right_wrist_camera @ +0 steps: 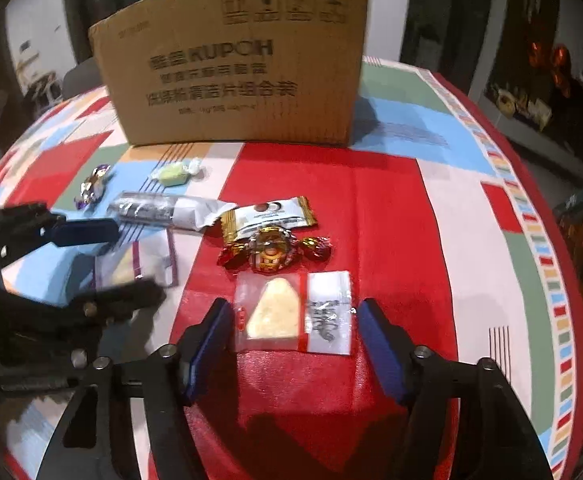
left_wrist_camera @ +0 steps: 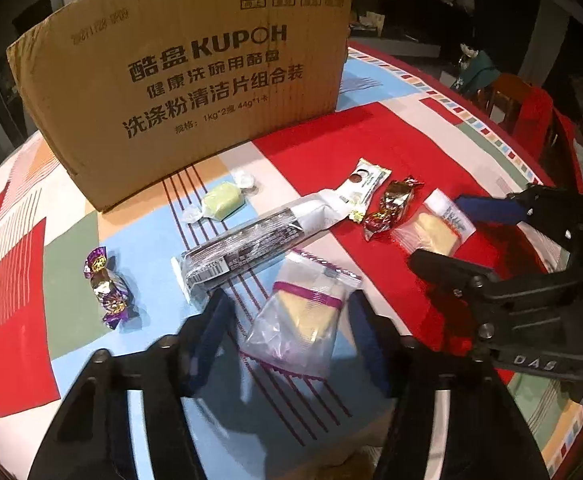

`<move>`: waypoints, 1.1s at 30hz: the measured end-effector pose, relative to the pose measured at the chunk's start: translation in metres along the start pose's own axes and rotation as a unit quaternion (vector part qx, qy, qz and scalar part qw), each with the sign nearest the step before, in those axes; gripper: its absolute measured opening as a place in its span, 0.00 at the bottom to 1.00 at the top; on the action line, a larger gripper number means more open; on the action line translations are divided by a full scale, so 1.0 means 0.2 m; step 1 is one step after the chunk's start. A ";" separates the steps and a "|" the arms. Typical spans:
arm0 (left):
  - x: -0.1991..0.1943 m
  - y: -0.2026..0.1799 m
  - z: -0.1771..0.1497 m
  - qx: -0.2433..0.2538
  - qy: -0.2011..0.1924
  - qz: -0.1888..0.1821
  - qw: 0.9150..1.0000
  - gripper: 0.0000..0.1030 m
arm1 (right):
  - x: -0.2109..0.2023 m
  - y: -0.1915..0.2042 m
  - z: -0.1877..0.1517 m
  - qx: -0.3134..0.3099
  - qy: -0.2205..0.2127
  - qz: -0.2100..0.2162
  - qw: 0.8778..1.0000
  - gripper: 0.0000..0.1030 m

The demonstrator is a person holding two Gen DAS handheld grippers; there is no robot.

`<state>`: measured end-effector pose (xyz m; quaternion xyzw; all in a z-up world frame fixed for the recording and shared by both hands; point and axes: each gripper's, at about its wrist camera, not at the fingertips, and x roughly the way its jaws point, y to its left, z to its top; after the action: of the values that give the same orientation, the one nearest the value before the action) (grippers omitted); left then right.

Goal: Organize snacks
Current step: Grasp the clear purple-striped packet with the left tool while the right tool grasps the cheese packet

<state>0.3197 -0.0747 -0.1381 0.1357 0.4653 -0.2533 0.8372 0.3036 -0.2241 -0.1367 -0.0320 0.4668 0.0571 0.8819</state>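
**Closing on two cheese packets at once**

Straddling a snack apiece, your tongs are at the pick-up step; nothing has been lifted yet.

Left tongs (left_wrist_camera: 287, 332): released. The blue pads stand either side of the purple-striped packet (left_wrist_camera: 303, 312) lying on the bench (left_wrist_camera: 139, 236), with a visible gap on both sides. No grip is made.

Right tongs (right_wrist_camera: 291, 336): also released. The pads flank the red-striped packet (right_wrist_camera: 293, 312) on the red patch of the cloth. The left pad is just beside the packet's edge; the right pad stands clear of it.

Snacks lying loose on the bench: a purple candy (left_wrist_camera: 107, 286), a green candy (left_wrist_camera: 223, 200), a long dark wafer pack (left_wrist_camera: 251, 240), a white-and-gold bar (left_wrist_camera: 361, 184) and a red-and-gold candy (left_wrist_camera: 389, 204). The last two touch or overlap at their ends.

Destination, in my judgement: the cardboard box (left_wrist_camera: 195, 80) standing at the far side, well apart from both packets. Its inside is not visible.

Next move required:
- Close each pair squarely on its packet. The film is thin and slack, so expect it to crumple or slide rather than seat firmly.
- Keep the pads low enough to catch the wedge inside, not just the loose film.
- Lift straight up so the neighbouring red-and-gold candy is not dragged.
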 end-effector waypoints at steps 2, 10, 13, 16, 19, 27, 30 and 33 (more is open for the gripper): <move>-0.01 0.00 0.00 0.000 -0.001 0.001 1.000 0.40 | 0.00 0.01 0.00 -0.003 -0.002 0.001 1.000 0.56; -0.04 0.02 -0.01 -0.021 0.004 -0.005 1.000 0.36 | -0.03 0.03 -0.01 -0.013 -0.011 -0.004 1.000 0.46; -0.07 0.03 -0.02 -0.032 0.001 -0.007 0.999 0.36 | -0.07 0.03 -0.02 -0.011 -0.021 0.006 1.000 0.32; -0.09 0.02 -0.02 -0.040 -0.003 -0.009 0.999 0.36 | -0.09 0.04 0.00 -0.017 -0.026 0.007 0.999 0.23; -0.13 0.01 -0.03 -0.047 -0.009 -0.008 0.999 0.36 | -0.10 0.02 0.00 -0.004 -0.026 0.019 0.999 0.22; -0.24 -0.05 -0.02 -0.048 -0.031 -0.006 0.998 0.36 | -0.18 -0.04 0.00 0.028 -0.045 0.039 0.998 0.13; -0.27 -0.08 -0.01 -0.046 -0.038 -0.005 0.998 0.36 | -0.21 -0.06 -0.01 0.035 -0.050 0.044 0.997 0.12; -0.30 -0.10 0.01 -0.045 -0.044 -0.004 0.998 0.36 | -0.24 -0.08 -0.01 0.043 -0.056 0.046 0.996 0.12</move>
<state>0.2839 -0.0746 -0.0869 0.0847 0.4392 -0.2415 0.8612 0.2778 -0.2433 -0.0989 0.0307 0.4193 0.0797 0.9038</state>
